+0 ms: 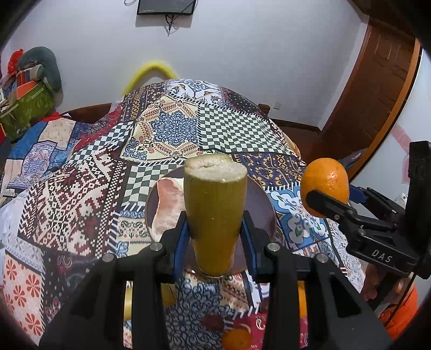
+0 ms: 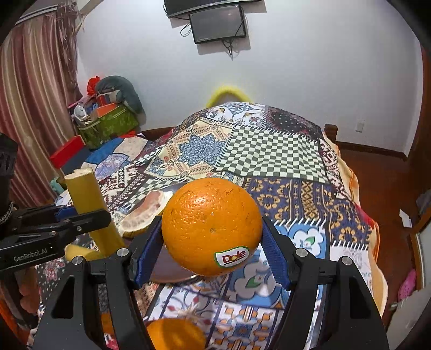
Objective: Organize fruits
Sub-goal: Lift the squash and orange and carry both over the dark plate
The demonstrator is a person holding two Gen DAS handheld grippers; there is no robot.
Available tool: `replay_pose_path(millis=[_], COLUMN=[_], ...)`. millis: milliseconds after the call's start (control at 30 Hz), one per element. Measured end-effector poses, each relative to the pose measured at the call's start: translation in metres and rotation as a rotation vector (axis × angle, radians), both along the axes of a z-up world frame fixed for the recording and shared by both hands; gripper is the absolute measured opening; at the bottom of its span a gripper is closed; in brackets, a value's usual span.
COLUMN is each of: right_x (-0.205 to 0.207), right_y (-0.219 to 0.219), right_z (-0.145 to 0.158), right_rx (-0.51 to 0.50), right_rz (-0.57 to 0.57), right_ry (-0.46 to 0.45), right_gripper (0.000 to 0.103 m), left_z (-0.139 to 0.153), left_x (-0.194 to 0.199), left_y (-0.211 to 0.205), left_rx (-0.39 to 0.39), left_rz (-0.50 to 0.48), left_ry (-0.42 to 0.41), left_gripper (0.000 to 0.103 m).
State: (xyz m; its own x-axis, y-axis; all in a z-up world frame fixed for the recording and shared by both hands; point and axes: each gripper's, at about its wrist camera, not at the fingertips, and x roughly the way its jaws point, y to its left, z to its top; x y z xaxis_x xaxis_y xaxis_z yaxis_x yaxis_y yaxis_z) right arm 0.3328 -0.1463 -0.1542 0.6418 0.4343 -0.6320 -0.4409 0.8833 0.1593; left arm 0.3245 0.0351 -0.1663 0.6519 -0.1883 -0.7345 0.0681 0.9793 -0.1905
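The left gripper (image 1: 215,231) clamped a sugarcane piece (image 1: 215,204) upright between its pads; the right gripper (image 2: 212,242) gripped an orange (image 2: 211,226), above a plate (image 1: 260,204) just ahead.

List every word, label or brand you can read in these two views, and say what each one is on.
"Dole": sticker on the orange held in the right gripper.
"DAS": body of the right gripper, seen from the left wrist view.
"GenRobot.AI": body of the left gripper, seen from the right wrist view.
Wall monitor: lettering too small to read.
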Motion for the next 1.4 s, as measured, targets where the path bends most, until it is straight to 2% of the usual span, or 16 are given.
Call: replay_pose_path(millis=[333,633,867,1167,1233,1400], right_x=[0.024,0.049,0.062,0.071,0.072,0.075], right_y=[0.003,0.018,0.029,0.033,0.035,0.04], right_z=[-0.012,-0.03,-0.041,-0.045,-0.046,-0.046], right_rx=[-0.029,-0.056,-0.081,-0.094,-0.107,-0.113], right_rz=[0.01,0.047,0.086,0.117,0.124,0.134], right_ry=[-0.006,0.027,0.053,0.069,0.065,0.068], right_gripper=[0.067,0.067,0.067,0.067,0.067,0.067], left_z=[-0.028,-0.05,-0.059,-0.066,-0.062,-0.033], left_x=[0.044,0.082,0.097,0.107,0.105,0.094], left_y=[-0.001,0.001,0.004,0.002,0.005,0.012], left_rx=[0.023,0.002,-0.029,-0.021,-0.026,0.024], left_rz=[-0.02,-0.031,-0.04,-0.035,-0.016,0.013], left_ry=[0.058,0.124,0.158,0.183,0.171,0.058], left_gripper=[0.036,0.036,0.037,0.037,0.037,0.037])
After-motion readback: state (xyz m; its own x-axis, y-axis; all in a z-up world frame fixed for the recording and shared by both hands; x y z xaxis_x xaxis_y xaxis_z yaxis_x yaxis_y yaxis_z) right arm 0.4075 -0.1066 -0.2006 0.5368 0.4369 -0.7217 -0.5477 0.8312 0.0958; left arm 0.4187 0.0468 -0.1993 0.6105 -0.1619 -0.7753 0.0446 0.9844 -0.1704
